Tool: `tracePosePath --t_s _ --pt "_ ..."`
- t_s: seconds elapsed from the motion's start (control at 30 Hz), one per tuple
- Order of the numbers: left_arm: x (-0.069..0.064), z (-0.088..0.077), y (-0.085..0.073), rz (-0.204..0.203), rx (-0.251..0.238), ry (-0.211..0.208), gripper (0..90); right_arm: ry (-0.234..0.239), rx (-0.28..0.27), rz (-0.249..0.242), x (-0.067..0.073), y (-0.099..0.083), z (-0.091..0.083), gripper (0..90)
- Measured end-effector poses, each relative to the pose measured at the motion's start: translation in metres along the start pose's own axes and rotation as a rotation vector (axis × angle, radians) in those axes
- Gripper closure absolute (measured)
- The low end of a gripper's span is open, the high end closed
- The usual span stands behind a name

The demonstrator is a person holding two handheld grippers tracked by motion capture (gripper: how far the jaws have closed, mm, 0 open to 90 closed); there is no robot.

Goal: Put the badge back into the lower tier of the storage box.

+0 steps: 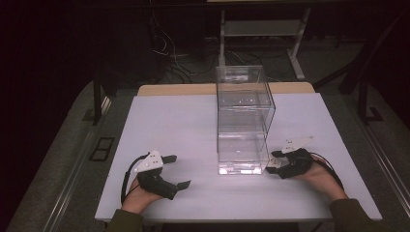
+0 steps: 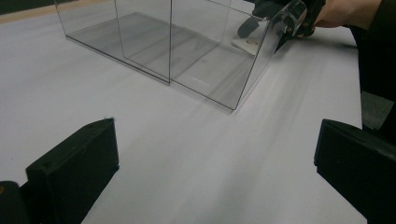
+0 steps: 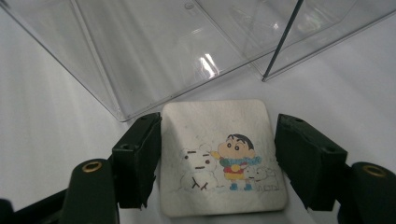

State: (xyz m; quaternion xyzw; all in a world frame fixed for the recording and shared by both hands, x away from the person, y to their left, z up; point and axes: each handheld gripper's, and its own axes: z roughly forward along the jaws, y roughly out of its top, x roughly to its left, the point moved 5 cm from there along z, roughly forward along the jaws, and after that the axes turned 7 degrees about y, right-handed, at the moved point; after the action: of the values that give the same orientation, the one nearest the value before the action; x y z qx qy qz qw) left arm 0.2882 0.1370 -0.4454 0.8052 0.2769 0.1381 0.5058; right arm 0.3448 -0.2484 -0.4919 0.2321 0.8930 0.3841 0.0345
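1. Between the jaws of our right tongs [image 3: 217, 154] lies a square coaster [image 3: 223, 158], flat on the white table [image 1: 169, 121]; the jaws are closed onto its edges.
2. We see its pale, speckled face carries a cartoon child and a snowman.
3. Our left tongs [image 1: 175, 171] stand open on nothing.
4. Just beyond the coaster, the clear plastic box [image 1: 244, 121] holds nothing.

The tall box [image 1: 245, 121] is clear, glossy plastic with bright glints on its smooth walls. The square coaster [image 3: 223, 158] looks matt and faintly speckled, with a printed cartoon. The bench [image 1: 183, 121] is smooth, matt white. The fingers [image 3: 139, 158] are matt black plastic.
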Motion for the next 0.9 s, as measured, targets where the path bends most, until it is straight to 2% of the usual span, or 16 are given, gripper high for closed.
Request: tracePosePath --t_s 0.1,0.5,0.9 --pt "0.0 0.0 0.0 0.0 0.001 0.0 0.0 0.004 -0.003 0.018 -0.001 -0.001 -0.002 32.4" --pt "-0.001 0.0 0.0 0.003 0.001 -0.002 0.0 -0.002 -0.023 0.039 -0.002 0.0 -0.013 32.4" --pt "0.0 0.001 -0.001 0.008 -0.011 -0.018 0.0 -0.018 -0.056 0.063 -0.005 -0.001 -0.031 32.3"
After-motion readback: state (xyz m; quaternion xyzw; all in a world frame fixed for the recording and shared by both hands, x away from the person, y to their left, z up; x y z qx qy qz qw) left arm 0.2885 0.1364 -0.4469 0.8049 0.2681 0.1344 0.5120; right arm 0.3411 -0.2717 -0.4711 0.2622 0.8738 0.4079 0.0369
